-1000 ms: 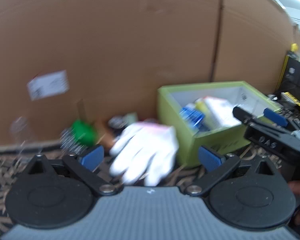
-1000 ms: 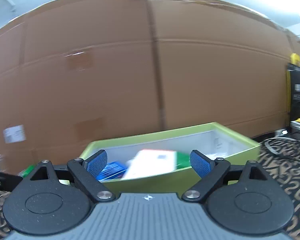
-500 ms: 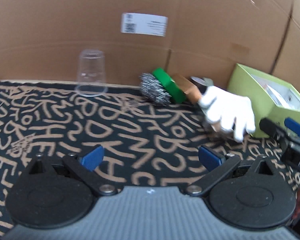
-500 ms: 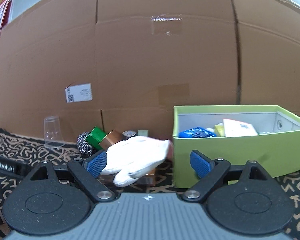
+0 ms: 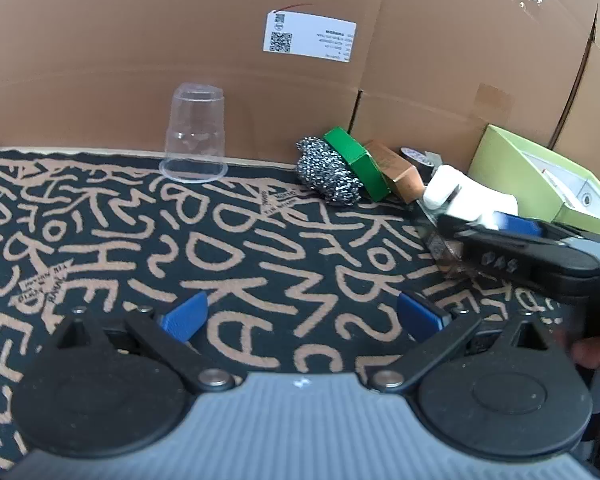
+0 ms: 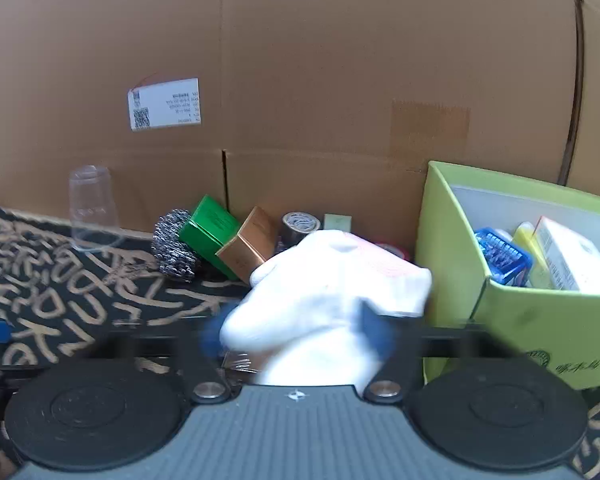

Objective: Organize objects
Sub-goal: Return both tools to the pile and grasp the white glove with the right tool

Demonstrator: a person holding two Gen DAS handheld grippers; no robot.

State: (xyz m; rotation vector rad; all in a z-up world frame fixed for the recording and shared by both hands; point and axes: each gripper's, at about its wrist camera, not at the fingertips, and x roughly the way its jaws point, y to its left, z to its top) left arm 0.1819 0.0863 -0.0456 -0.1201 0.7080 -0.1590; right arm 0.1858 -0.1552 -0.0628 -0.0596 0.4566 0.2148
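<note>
Task item: soft white knitted fabric glove (image 6: 324, 292), crumpled, lying on the black mat with tan letter print (image 5: 260, 248), just left of the lime-green open cardboard box (image 6: 512, 320). In the right wrist view it fills centre frame, at 12 o'clock from the right gripper (image 6: 296, 332). The blue pads are blurred and closing, with the glove between them; they appear to pinch the fabric on both sides. In the left wrist view the same glove (image 5: 472, 196) sits at 2 o'clock, with the right gripper's black body (image 5: 540, 252) reaching in from 3 o'clock.

Left gripper (image 5: 300, 316): jaws wide apart, nothing between them, only bare mat below.

Room: mat is clear from 9 to 12 o'clock in the left view. Back edge is a brown cardboard wall (image 5: 140, 40) with a white shipping label (image 5: 310, 38). An upturned clear plastic cup (image 5: 194, 132) stands at 11 o'clock against that wall.

Clutter at 1 o'clock along the wall: steel wool scrubber (image 5: 328, 176), touching a green small carton (image 5: 358, 164), then a copper-brown small carton (image 5: 396, 170), then a grey tape roll (image 6: 300, 226). All packed tight, close behind the glove.

Box contents: blue ribbed packet (image 6: 504, 256), yellow item (image 6: 528, 240), cream carton (image 6: 572, 256). Box sits against the wall at 2 o'clock in the right view.
</note>
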